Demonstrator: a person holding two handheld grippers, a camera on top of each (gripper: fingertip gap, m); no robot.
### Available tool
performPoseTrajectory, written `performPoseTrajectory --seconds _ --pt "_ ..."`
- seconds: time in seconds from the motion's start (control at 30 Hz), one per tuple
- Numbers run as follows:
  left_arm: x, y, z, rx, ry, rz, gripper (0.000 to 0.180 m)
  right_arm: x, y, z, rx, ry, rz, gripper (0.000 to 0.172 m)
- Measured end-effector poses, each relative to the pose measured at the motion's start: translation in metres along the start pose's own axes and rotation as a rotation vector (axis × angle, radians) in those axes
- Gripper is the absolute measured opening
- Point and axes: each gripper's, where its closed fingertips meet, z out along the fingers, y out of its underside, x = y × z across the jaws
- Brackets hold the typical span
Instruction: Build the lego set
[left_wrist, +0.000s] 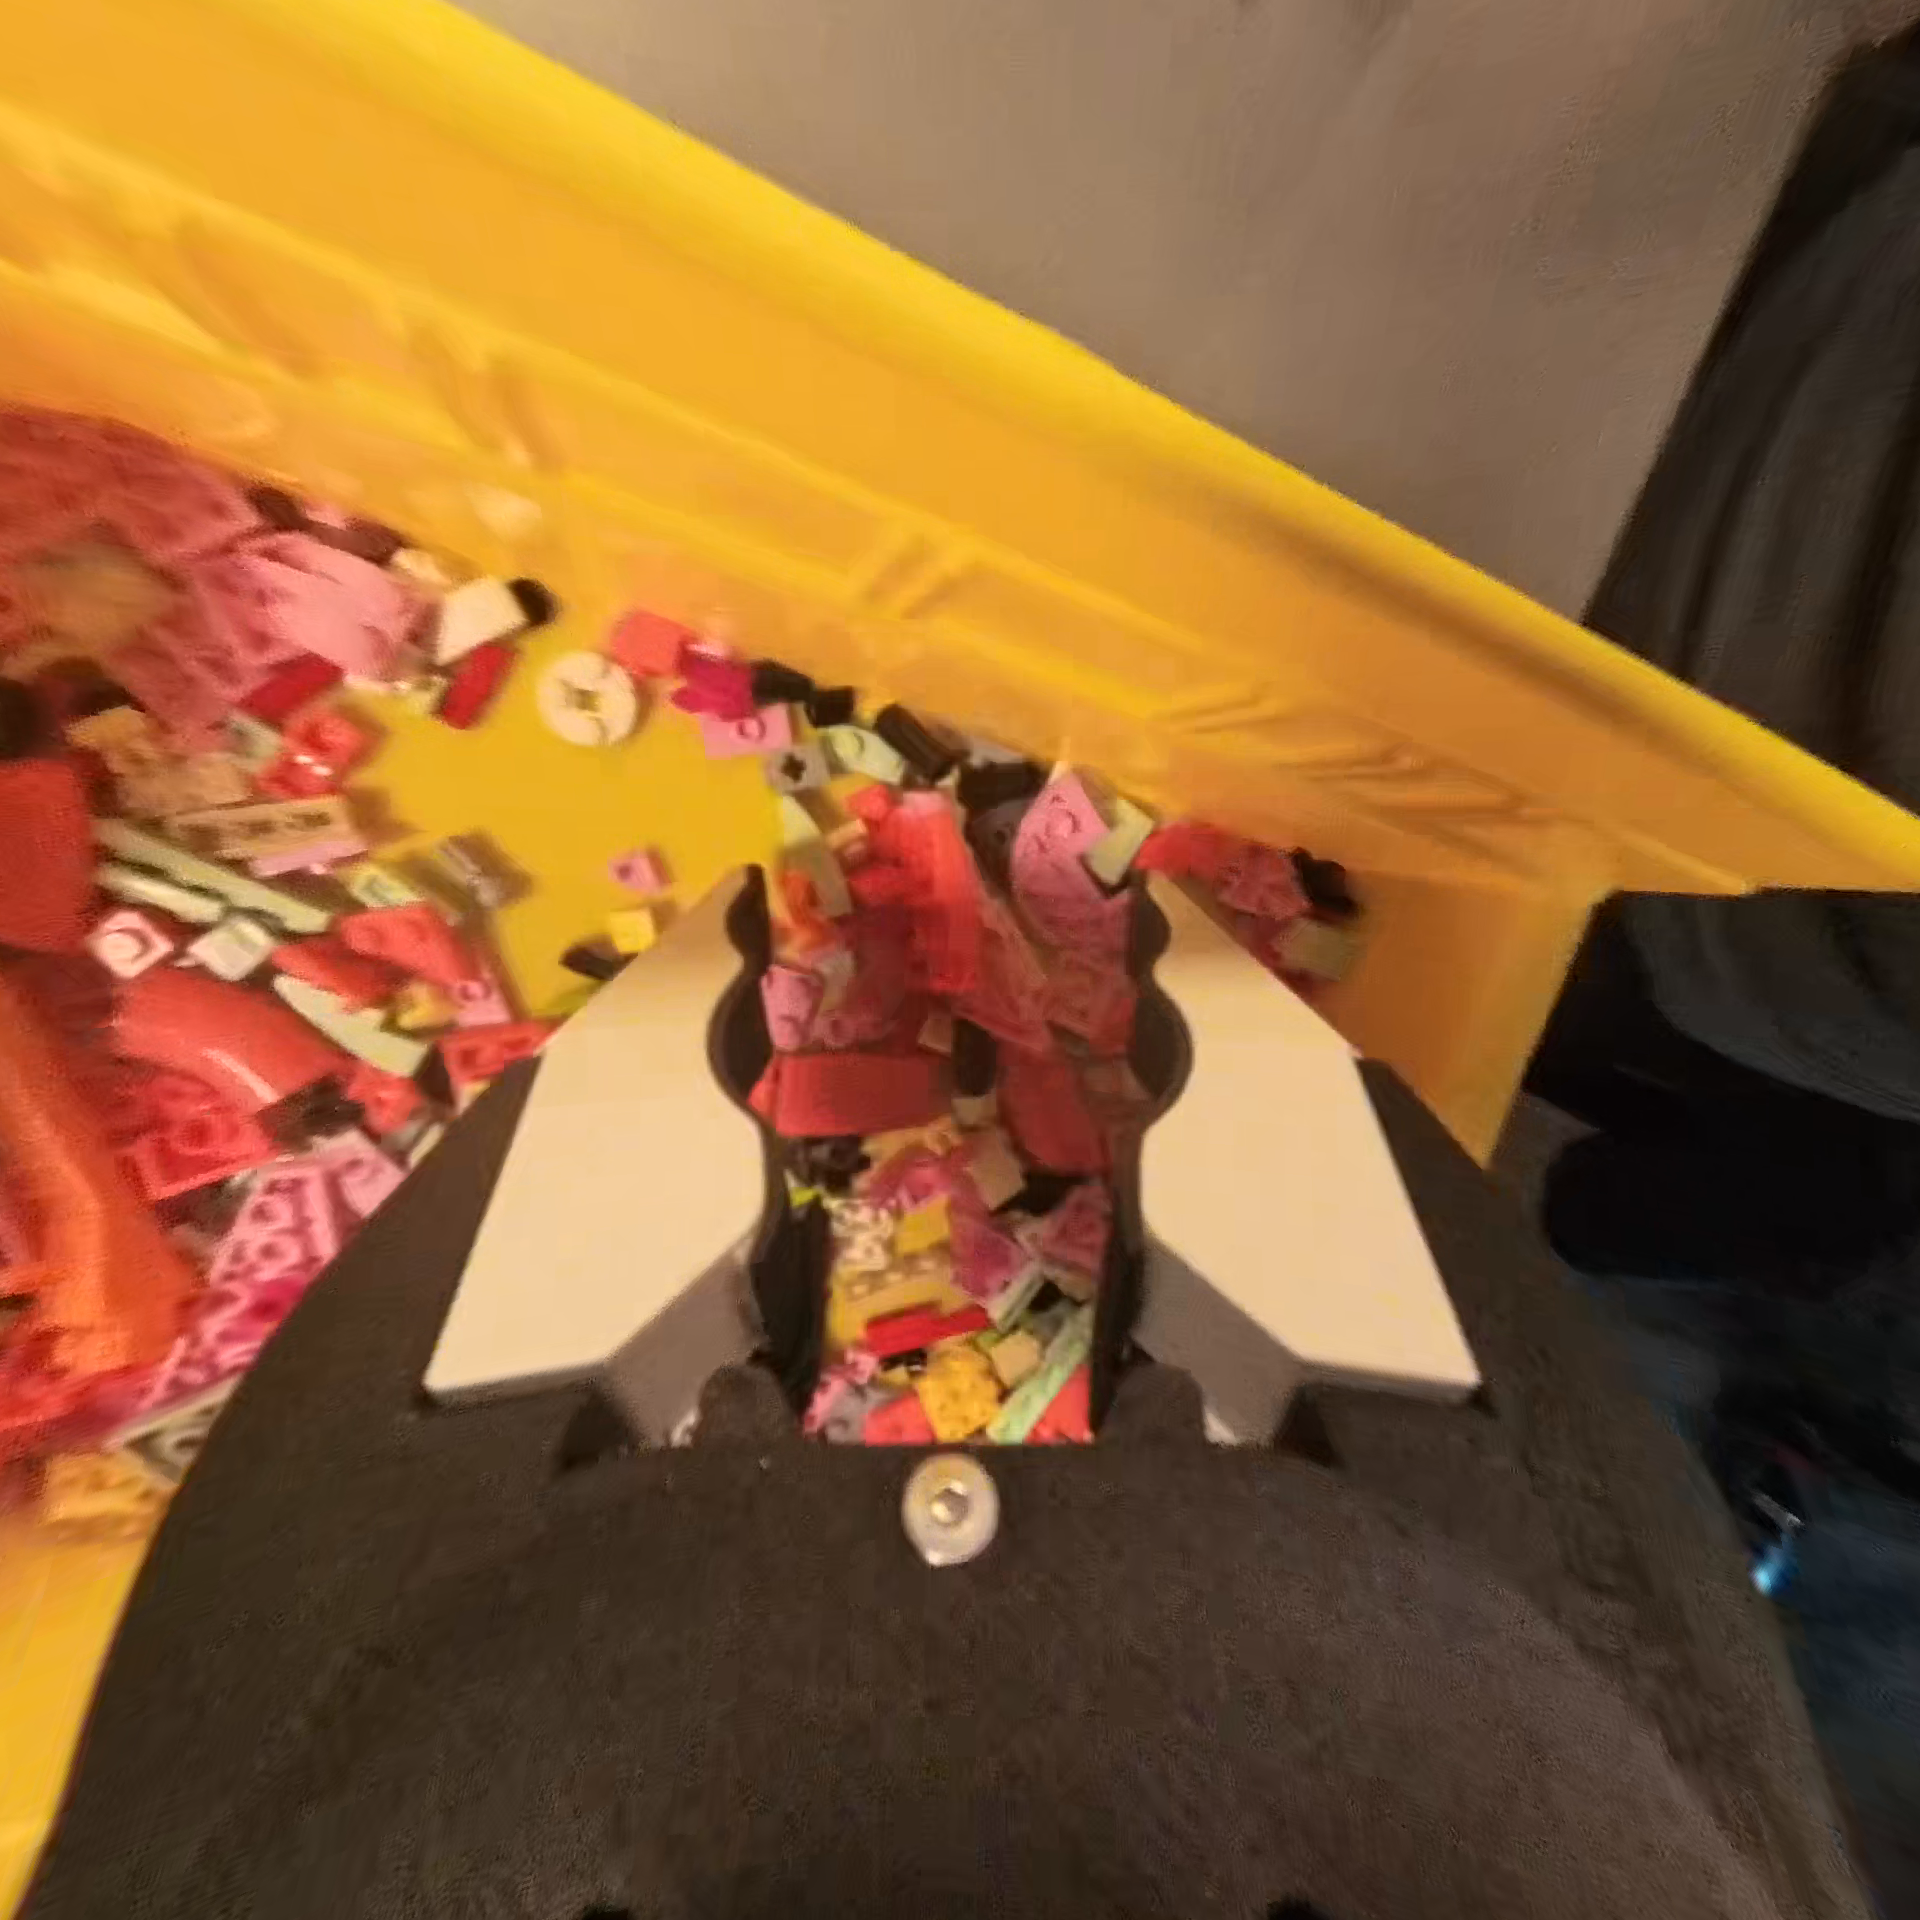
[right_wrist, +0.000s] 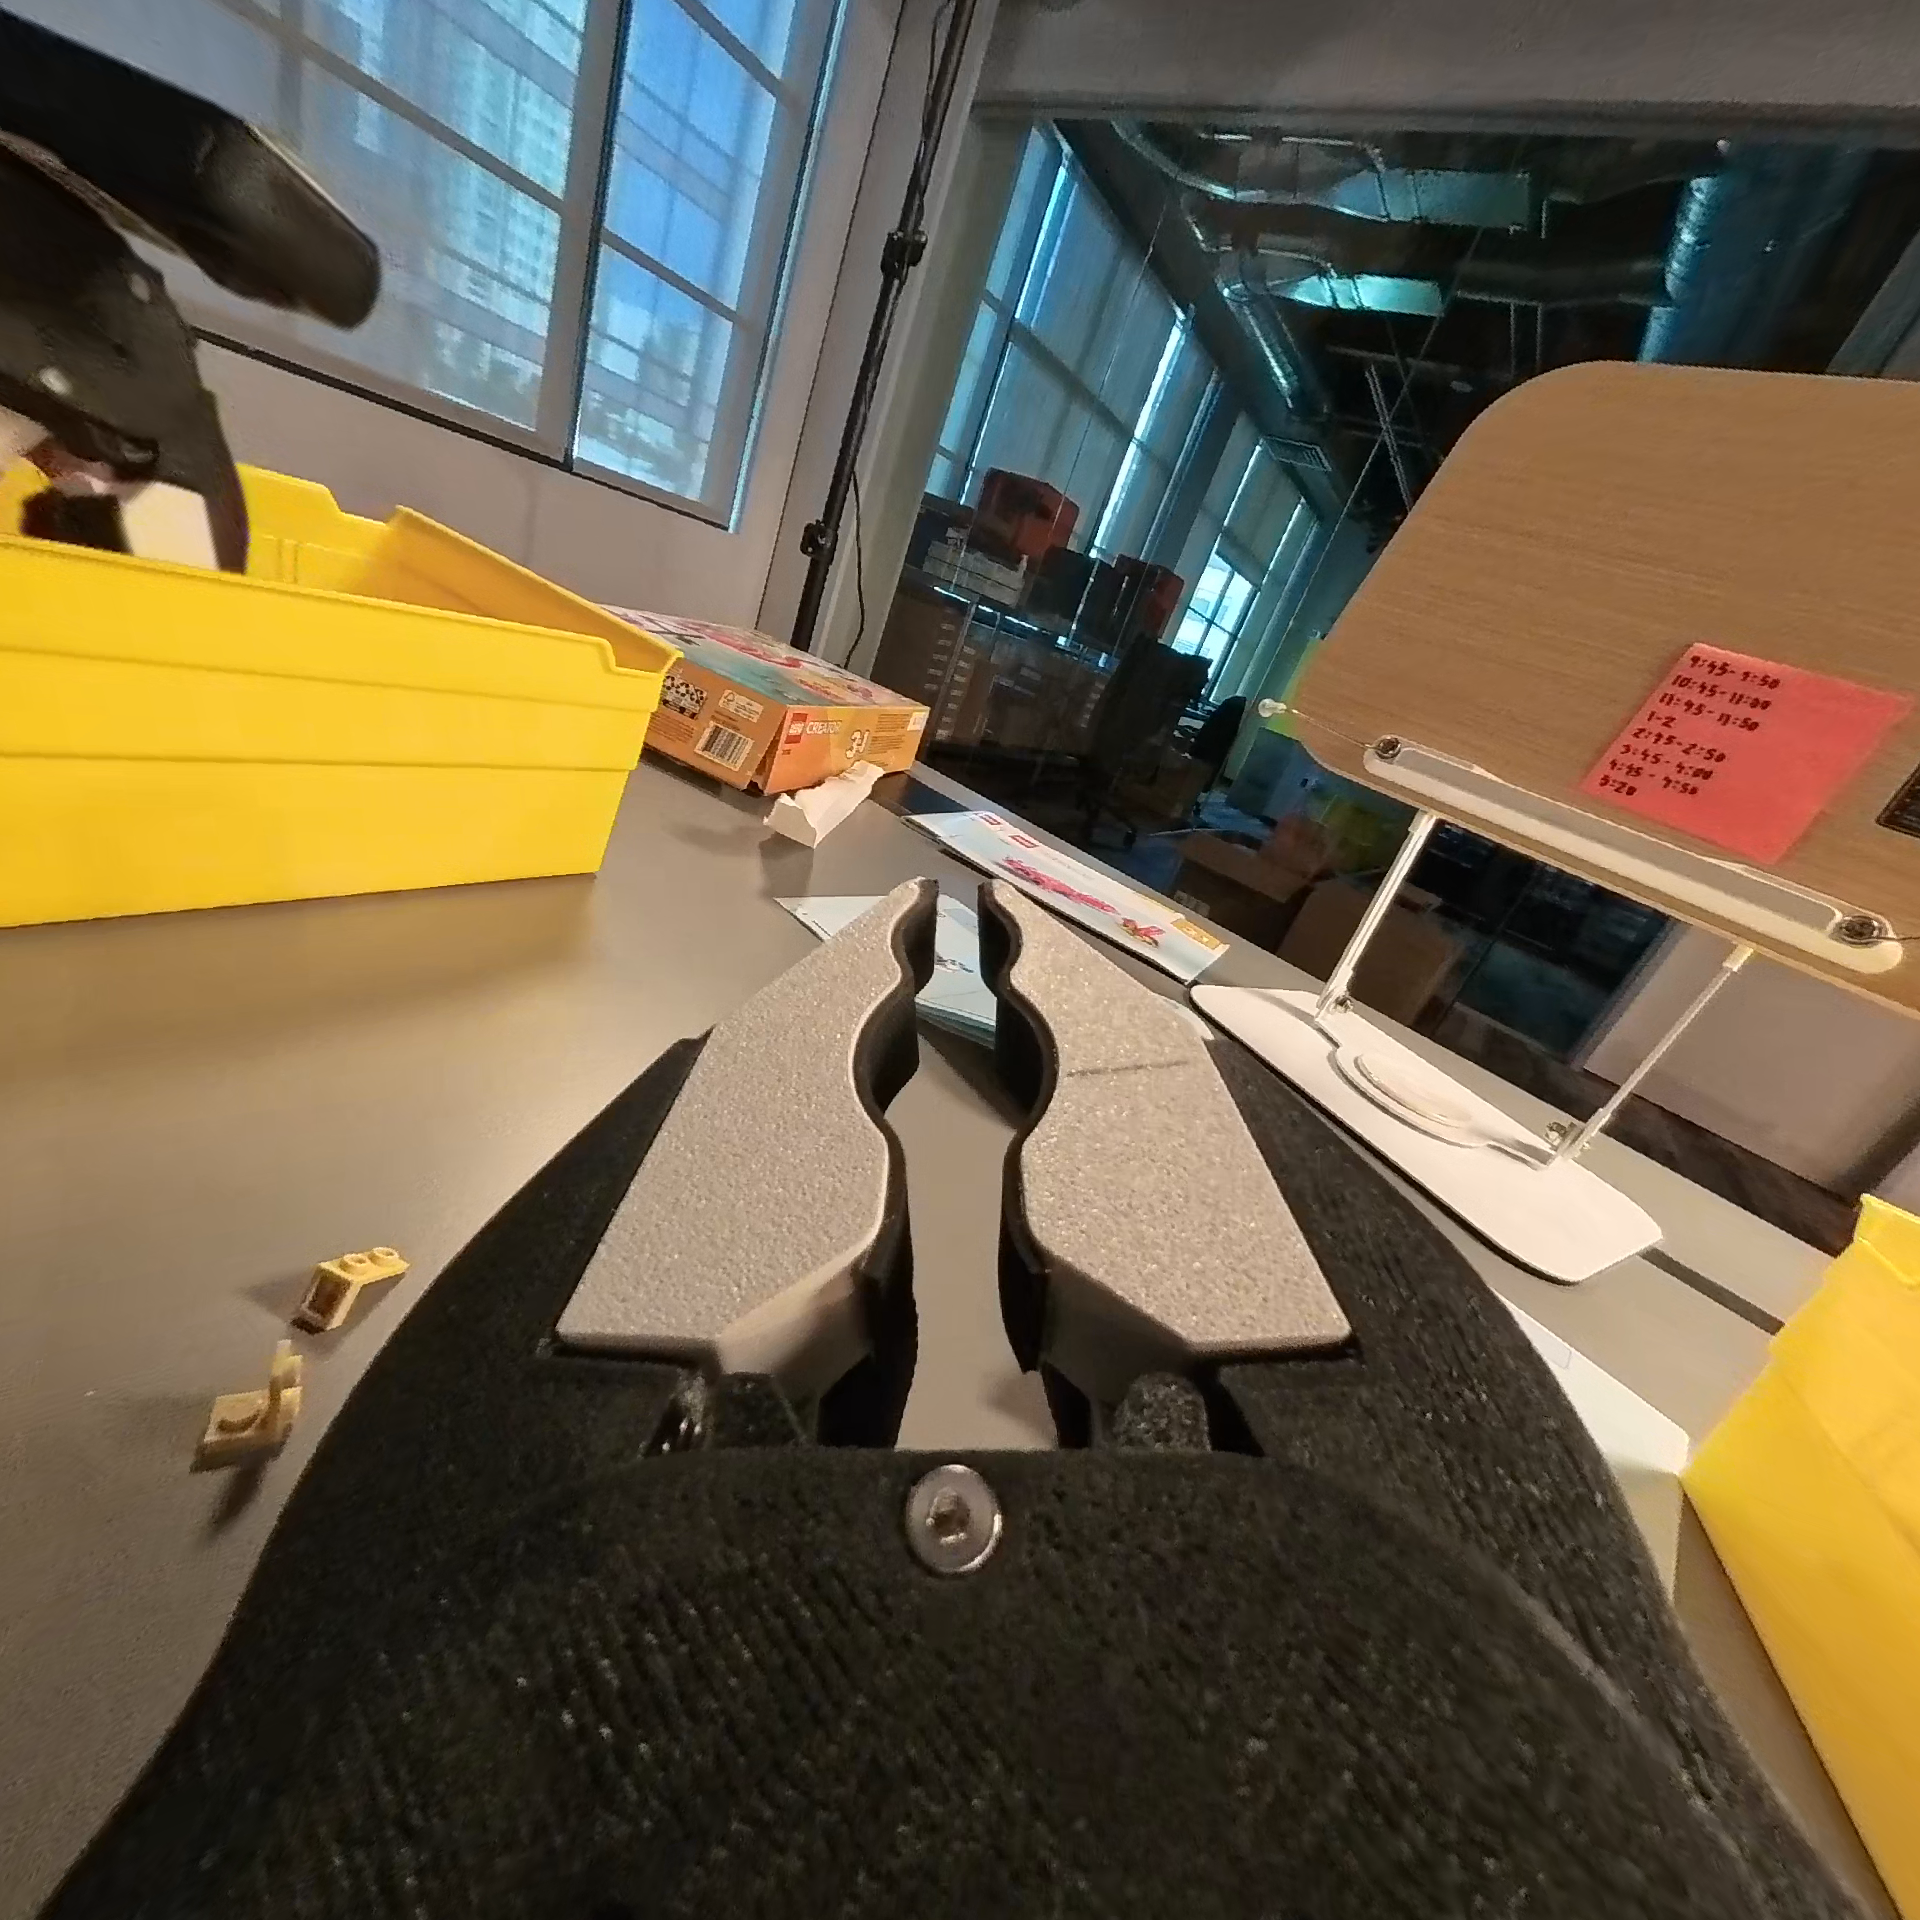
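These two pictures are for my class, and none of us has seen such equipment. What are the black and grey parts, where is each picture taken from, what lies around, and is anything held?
A person holds a two-fingered grasping tool in each hand, and each tool has a camera looking forward along its fingers. That is why black padding and two fingers fill the bottom of both pictures.

The left picture, which is blurred, looks into a yellow bin of small toy bricks, mostly red and pink. The left tool hangs over them with its fingers apart, gripping nothing.

The right picture looks across a grey table. The right tool is nearly closed and empty. Around it lie two tan bricks, a toy box, booklets and a wooden stand. The left tool shows there too, above the bin.
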Motion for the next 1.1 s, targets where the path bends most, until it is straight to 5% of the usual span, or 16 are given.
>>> performPoseTrajectory --seconds 0.07,0.2,0.33,0.57,0.87,1.0,1.1 --pt "-0.010 -0.002 -0.004 0.022 -0.040 0.004 0.068 0.000 0.000 0.000 0.002 -0.001 0.001 0.006" --pt "-0.077 -0.028 -0.034 0.189 -0.345 -0.076 0.055 -0.001 0.000 0.000 0.001 -0.002 0.000 0.006" --pt "-0.119 -0.025 -0.038 0.125 -0.510 -0.118 0.058 0.000 0.000 0.000 0.001 0.000 0.004 0.006" --pt "-0.111 -0.009 -0.016 -0.007 -0.379 -0.040 0.050 0.000 -0.001 -0.001 0.004 -0.003 0.007 0.005" --pt "-0.024 0.014 -0.007 -0.034 -0.121 -0.009 0.046 -0.004 -0.002 -0.001 0.009 -0.019 0.003 0.006" --pt "-0.053 0.006 -0.038 0.098 -0.366 -0.133 0.046 -0.006 -0.003 -0.001 0.010 -0.027 -0.005 0.006" --pt "-0.099 0.025 -0.068 0.021 -0.665 -0.221 0.042 -0.007 -0.002 0.000 0.008 -0.030 -0.007 0.006"
